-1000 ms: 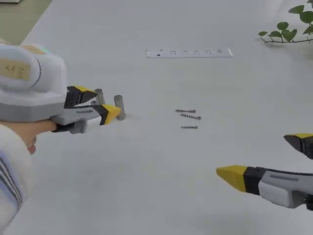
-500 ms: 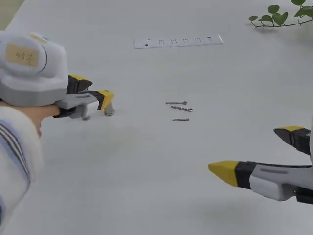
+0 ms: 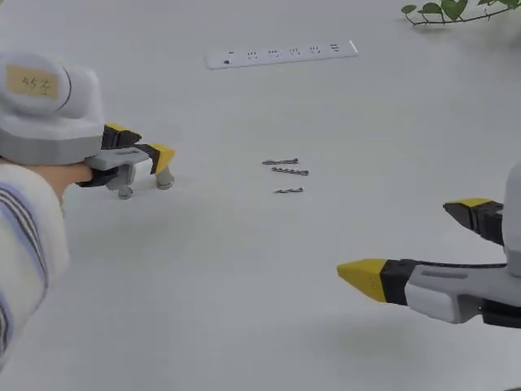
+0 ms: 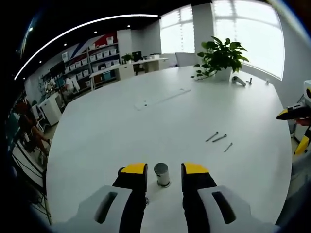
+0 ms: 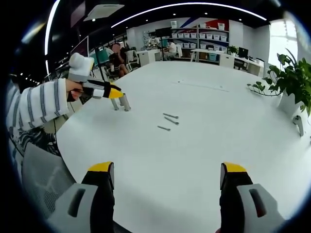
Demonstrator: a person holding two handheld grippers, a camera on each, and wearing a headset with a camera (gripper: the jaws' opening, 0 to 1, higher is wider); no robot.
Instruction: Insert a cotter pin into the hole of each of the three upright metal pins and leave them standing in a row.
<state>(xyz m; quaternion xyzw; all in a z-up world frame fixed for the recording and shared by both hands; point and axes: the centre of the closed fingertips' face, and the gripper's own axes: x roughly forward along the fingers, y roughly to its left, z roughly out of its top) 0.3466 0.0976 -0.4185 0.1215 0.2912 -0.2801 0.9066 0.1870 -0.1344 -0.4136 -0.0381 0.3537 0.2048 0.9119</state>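
Table: the wide white table (image 3: 244, 309) carries all the things.
Sleeve: a striped white and blue sleeve (image 3: 20, 244) is at the left edge of the head view, behind the left tool. In the right gripper view the sleeve (image 5: 39, 104) lies left of the pins.
Left tool: the left tool (image 3: 145, 147) (image 4: 164, 169), grey with yellow and black tips, is low over the table at the left. Its jaws are partly open and have hold of nothing. The left gripper view shows a small gap on each side of the pin between them.
Metal pins: the short upright grey metal pins (image 3: 164, 181) (image 5: 125, 102) stand on the table at the left. One pin (image 4: 162, 174) stands between the yellow tips of the left tool and touches neither. In the head view the feet of two pins show under that tool. I cannot tell if a third is hidden there.
Cotter pins: three thin silver cotter pins (image 3: 280, 162) (image 4: 219, 138) (image 5: 170, 116) lie flat near the middle of the table, close together. Two lie side by side and the third is a little nearer to the person. They are well apart from the metal pins and from both tools.
Power strip: a long white power strip (image 3: 281, 54) (image 4: 160, 98) lies flat farther back, beyond the cotter pins.
Right tool: the right tool (image 3: 407, 238) (image 5: 166, 167) hangs above the table at the right, near the person. Its jaws are wide open and empty.
Plant: a green leafy plant (image 3: 444, 10) (image 4: 218, 56) (image 5: 286, 77) is at the far right.
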